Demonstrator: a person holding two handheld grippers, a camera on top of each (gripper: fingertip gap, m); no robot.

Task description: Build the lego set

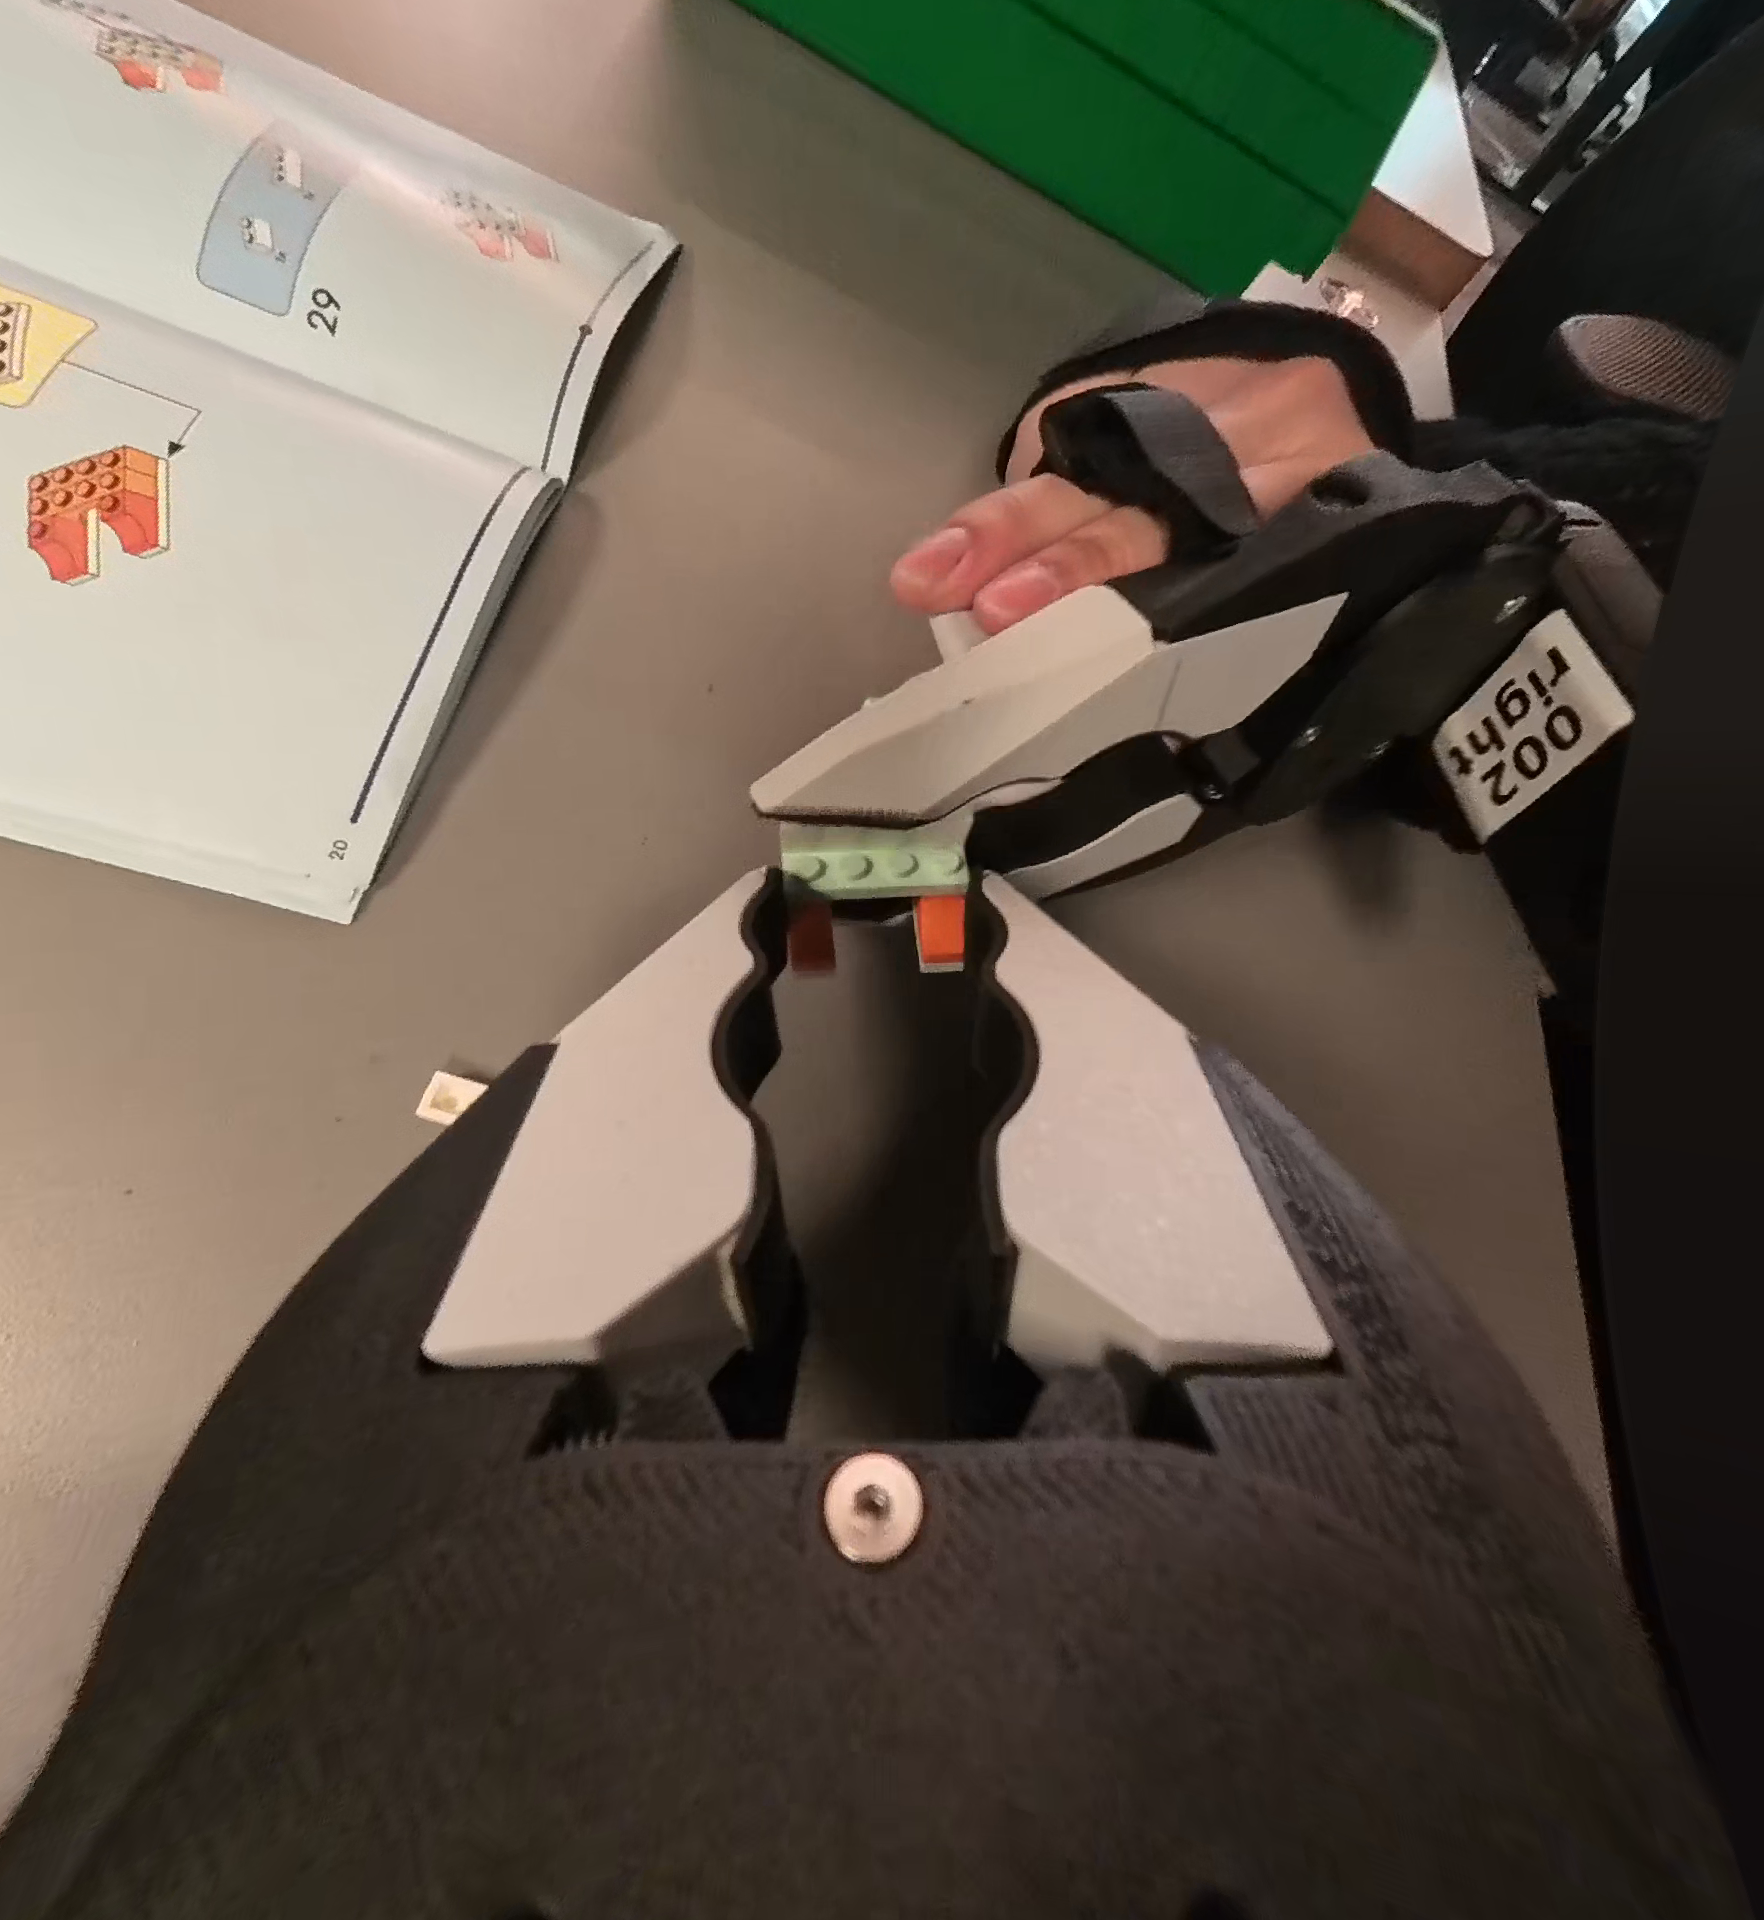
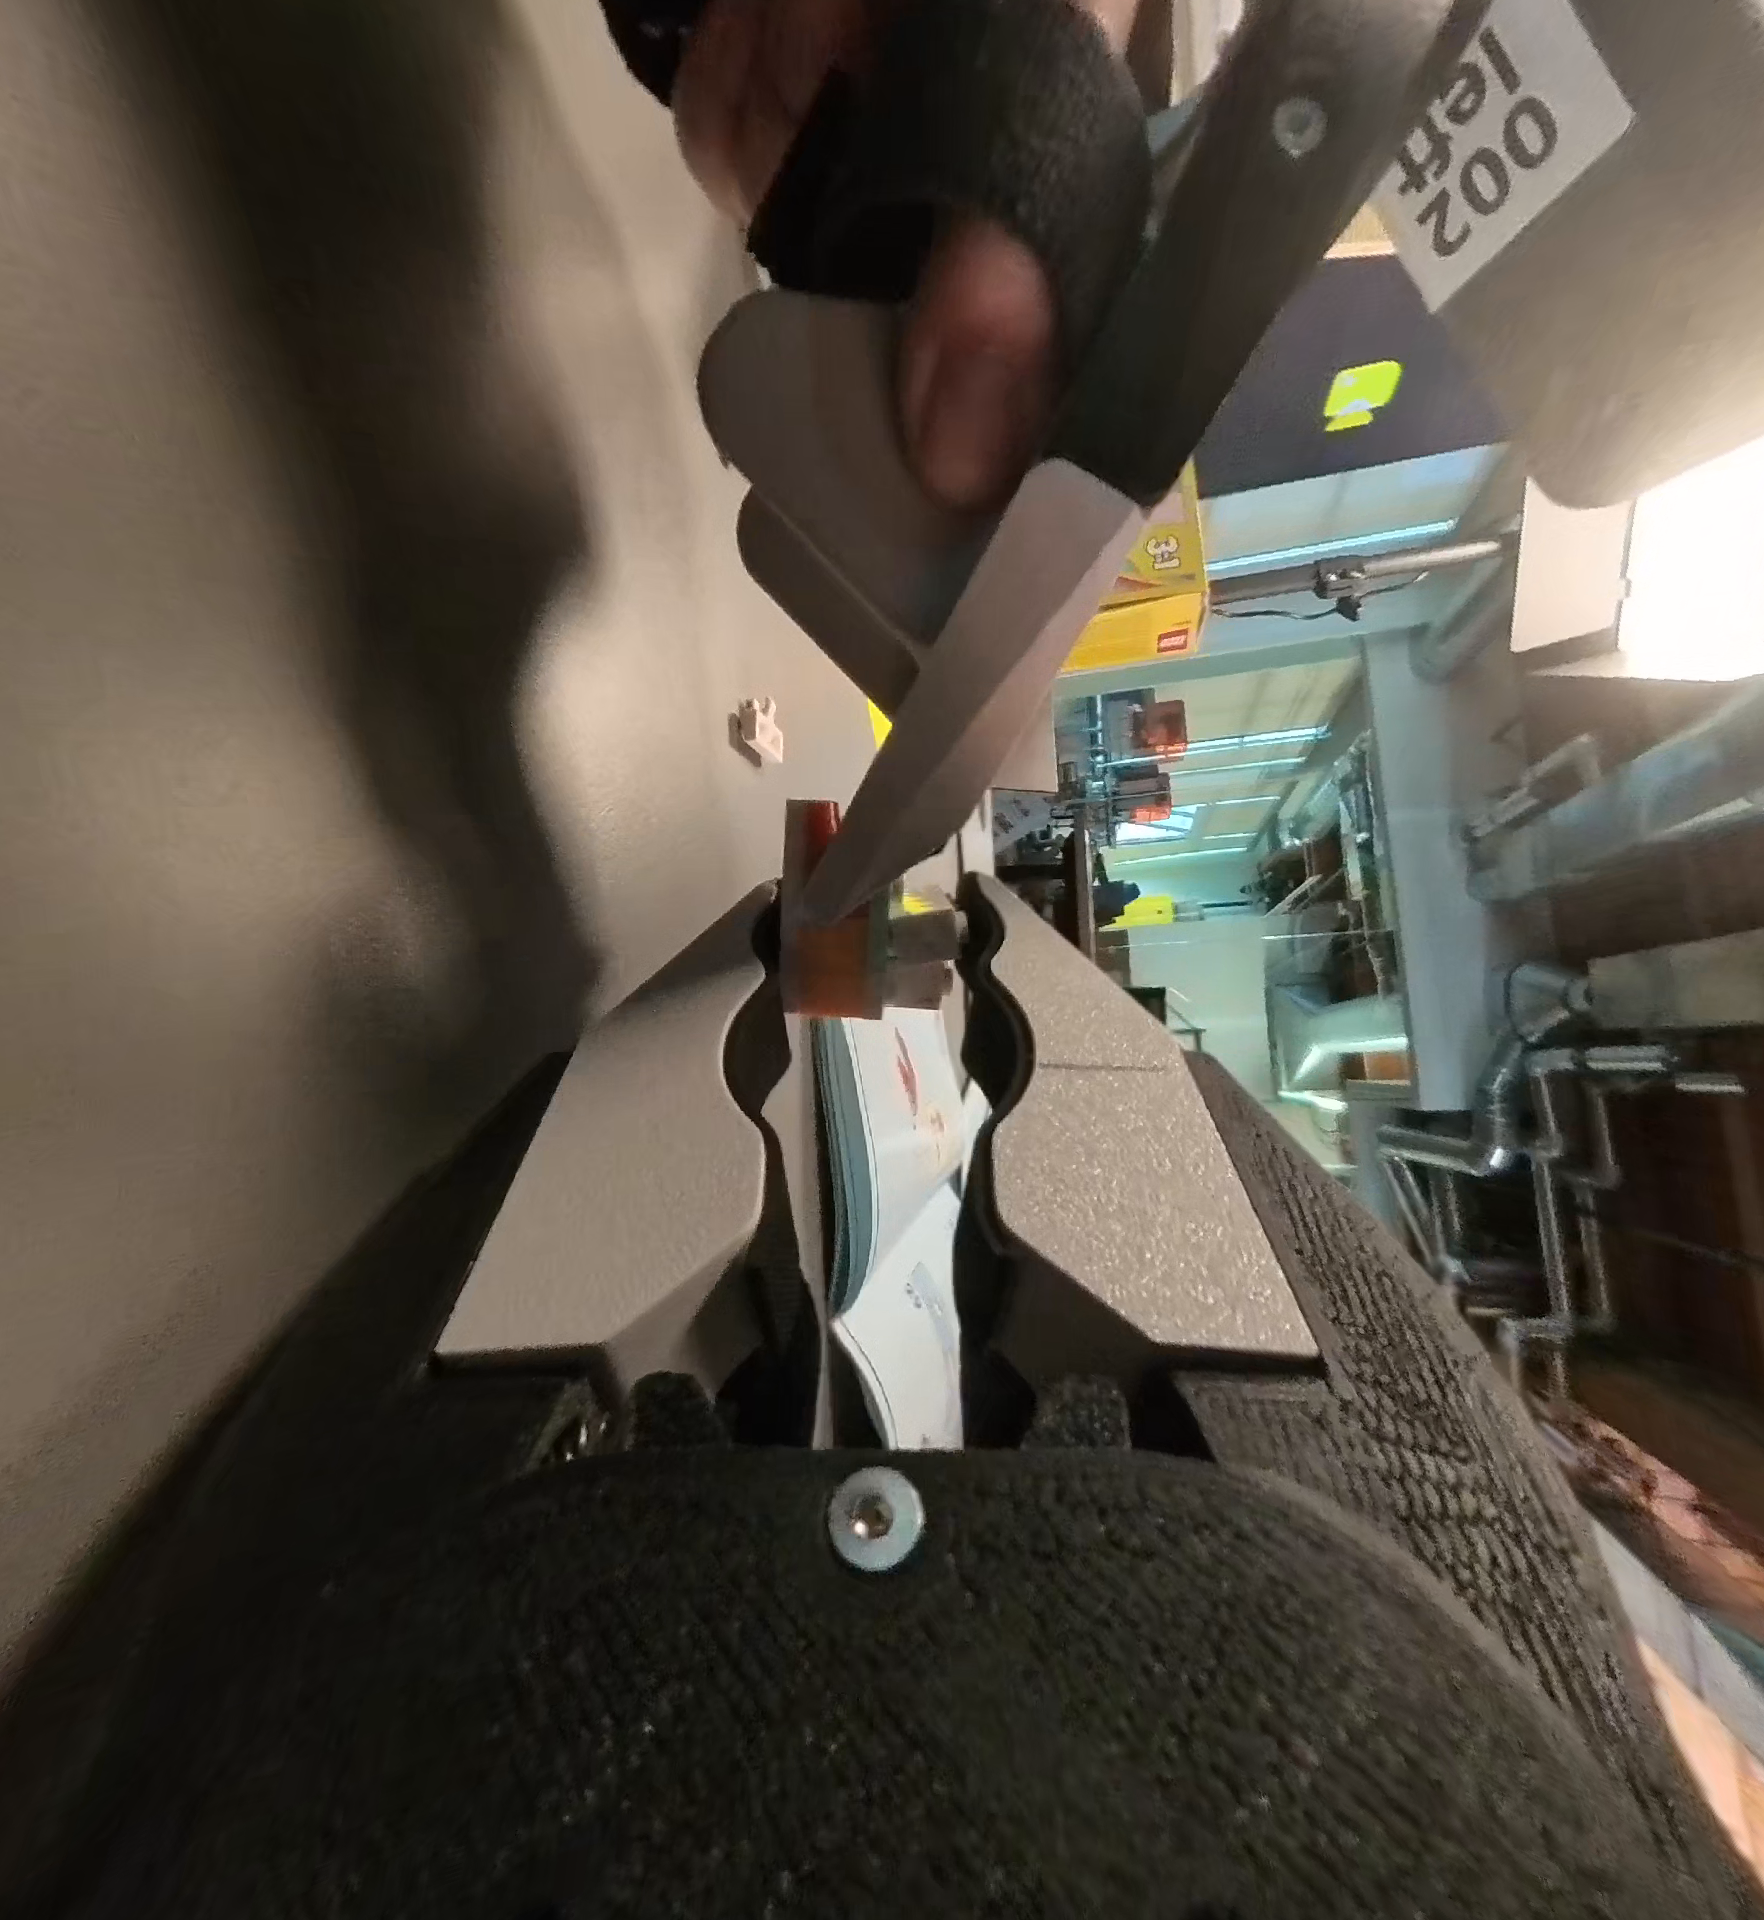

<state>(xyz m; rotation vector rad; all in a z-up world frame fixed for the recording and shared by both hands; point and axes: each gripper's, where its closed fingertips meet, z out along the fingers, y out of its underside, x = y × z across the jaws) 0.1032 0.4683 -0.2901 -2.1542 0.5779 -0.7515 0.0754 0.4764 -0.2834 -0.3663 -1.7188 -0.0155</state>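
A small lego assembly has a light green studded plate on top and two orange pieces hanging below it. My left gripper is shut on the two ends of the green plate. My right gripper comes in from the right, one finger lying on the plate's studs and the other behind it. In the right wrist view my right gripper is shut on the assembly, where orange, green and grey parts show. A left gripper finger reaches down onto it from above.
An open instruction booklet lies on the grey table at the upper left. A small white lego piece lies loose near the left fingers. A green box stands at the back, and a yellow box farther off. Left tips and right tips are each some 7 cm from the small white lego piece.
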